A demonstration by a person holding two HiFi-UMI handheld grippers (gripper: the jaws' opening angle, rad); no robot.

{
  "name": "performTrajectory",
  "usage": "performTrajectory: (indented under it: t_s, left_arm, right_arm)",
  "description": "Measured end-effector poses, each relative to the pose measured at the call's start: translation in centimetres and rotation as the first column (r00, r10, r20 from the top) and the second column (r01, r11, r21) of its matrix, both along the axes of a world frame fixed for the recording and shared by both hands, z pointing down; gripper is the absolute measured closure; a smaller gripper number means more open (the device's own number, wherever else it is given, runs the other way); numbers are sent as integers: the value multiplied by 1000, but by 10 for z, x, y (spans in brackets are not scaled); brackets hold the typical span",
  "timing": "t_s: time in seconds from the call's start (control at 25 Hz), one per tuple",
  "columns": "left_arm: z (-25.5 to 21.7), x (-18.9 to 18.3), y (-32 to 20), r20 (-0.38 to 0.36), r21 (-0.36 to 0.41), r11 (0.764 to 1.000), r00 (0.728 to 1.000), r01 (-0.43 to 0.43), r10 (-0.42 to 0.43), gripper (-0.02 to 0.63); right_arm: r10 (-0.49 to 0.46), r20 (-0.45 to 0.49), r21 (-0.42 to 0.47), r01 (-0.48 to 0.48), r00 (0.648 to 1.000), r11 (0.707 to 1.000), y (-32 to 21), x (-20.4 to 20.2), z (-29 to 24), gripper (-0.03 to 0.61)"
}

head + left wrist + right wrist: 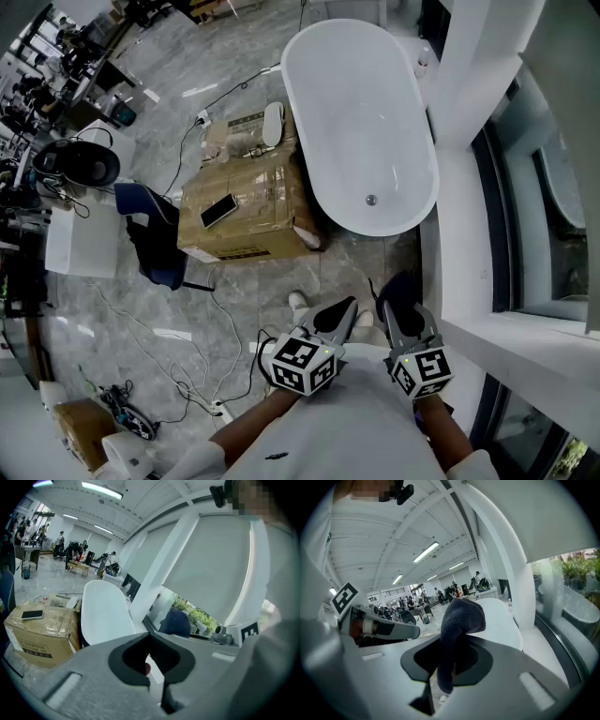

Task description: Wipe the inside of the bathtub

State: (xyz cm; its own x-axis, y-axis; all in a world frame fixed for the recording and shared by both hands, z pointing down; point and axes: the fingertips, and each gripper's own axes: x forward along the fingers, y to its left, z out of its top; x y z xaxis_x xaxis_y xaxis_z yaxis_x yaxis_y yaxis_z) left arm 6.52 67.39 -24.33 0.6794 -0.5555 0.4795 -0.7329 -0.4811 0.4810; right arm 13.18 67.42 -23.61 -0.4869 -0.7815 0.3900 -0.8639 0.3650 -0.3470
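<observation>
Smartphone (pixel 218 211) lies atop cardboard box (pixel 272 220), just left of white bathtub (pixel 361 112). Left gripper (pixel 339 317) jaws pressed together, over floor short of tub. Right gripper (pixel 397 311) beside it, pinching dark cloth (pixel 458 618).

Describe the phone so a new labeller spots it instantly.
Find the white oval bathtub; a brown cardboard box stands beside its left side in the head view. The phone lies flat on the box's top, the only thin dark rectangle there, unlike the pale rounded item beyond it.
</observation>
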Motion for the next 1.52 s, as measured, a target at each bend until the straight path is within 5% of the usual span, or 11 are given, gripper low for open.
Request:
performTrajectory:
  t_s: [0.56,0.8,1.16,1.52]
  left_arm:
    - [9,31,1,36,17,999,998,48,-49,615]
    - [17,15,-8,54,-14,995,994,95,-94,615]
    - [29,3,-73,13,-52,993,995,102,-102,615]
    - [28,-46,-167,-39,-28,994,994,102,-103,615]
  right_arm:
    - [-12,57,30,11,998,999,14,35,4,525]
    - [28,63,-9,-27,998,1000,2,46,12,525]
    - [36,36,-52,-34,999,998,-61,36,15,525]
    - [46,-15,-14,-46,999,999,-154,-3,2,525]
